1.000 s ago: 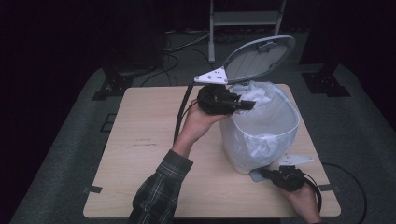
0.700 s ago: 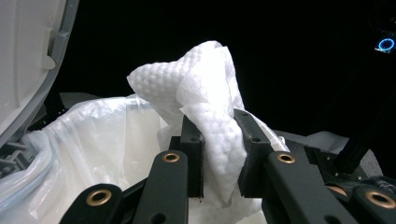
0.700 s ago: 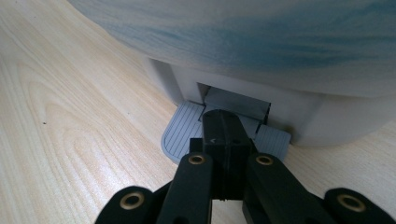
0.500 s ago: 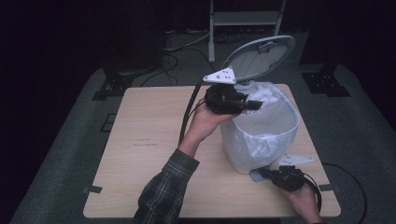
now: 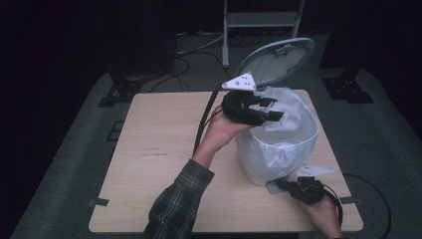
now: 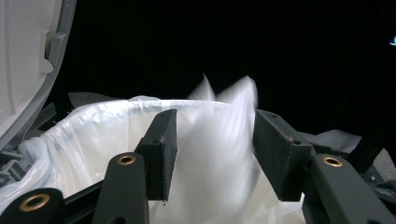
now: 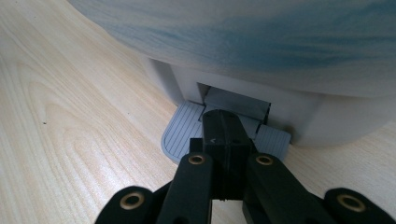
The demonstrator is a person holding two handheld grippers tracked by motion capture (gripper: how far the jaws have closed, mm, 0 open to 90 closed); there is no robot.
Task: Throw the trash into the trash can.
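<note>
- While my right gripper (image 7: 223,135) rests on the pedal (image 7: 187,133) at the foot of the bin (image 5: 278,159), its jaws are pressed together with nothing between them, and the lid (image 5: 276,59) stands tipped up and back.
- My left gripper (image 5: 271,110) hangs over the near-left side of the bin's mouth, jaws spread wide and empty; in the left gripper view a raised fold of the bag (image 6: 219,140) stands between them, untouched by either.
- That bag lines the bin on the right half of the table (image 5: 159,149), its edge rolled over the rim (image 6: 93,109).
- I judge the bag to be thin, limp and nearly weightless. It will crumple and slide, so a light pinch may slip.
- Best hold, as I see it: the upright fold inside the mouth, or the doubled film at the rim, where there is more thickness to bite.
- A hard sideways tug could tear the film or drag the bin, which looks like light plastic.
- The pedal is stiff and ribbed, so pressing on its flat middle should keep the closed jaws from skating off.
</note>
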